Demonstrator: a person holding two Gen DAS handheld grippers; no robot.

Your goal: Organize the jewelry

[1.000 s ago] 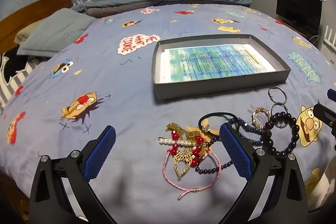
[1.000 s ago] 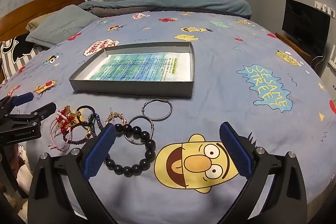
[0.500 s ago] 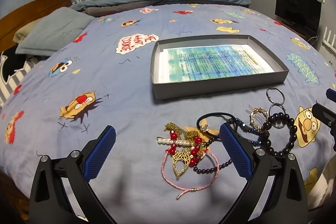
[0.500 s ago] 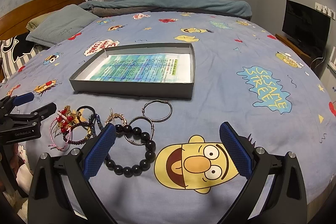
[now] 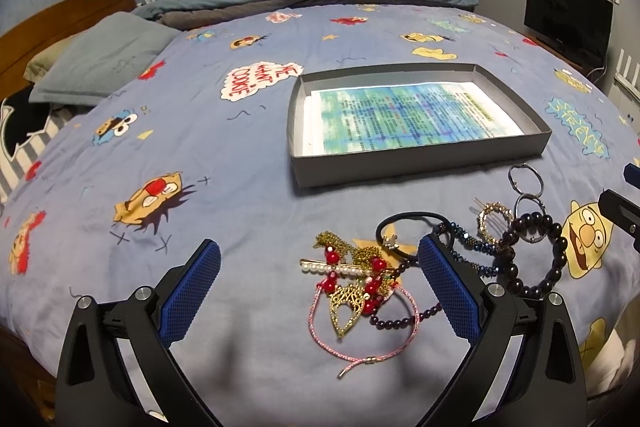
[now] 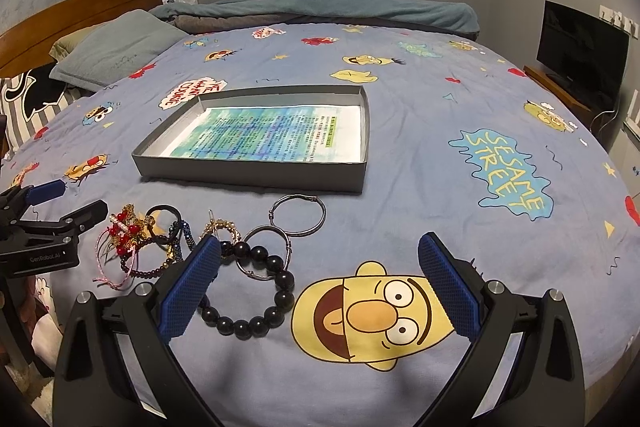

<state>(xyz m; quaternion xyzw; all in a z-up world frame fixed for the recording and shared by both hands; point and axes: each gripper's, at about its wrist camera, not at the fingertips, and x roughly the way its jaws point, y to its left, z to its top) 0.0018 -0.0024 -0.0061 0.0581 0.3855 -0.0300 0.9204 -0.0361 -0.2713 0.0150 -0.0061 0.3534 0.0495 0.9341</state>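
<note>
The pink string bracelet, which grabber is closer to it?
Left. The pink string bracelet lies between the open fingers of the left gripper. The right gripper hovers farther off, over the yellow cartoon face.

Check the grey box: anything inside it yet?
Only a printed sheet lies flat in the grey box; no jewelry. What is under the sheet is hidden. The near wall hides a strip of the floor.
</note>
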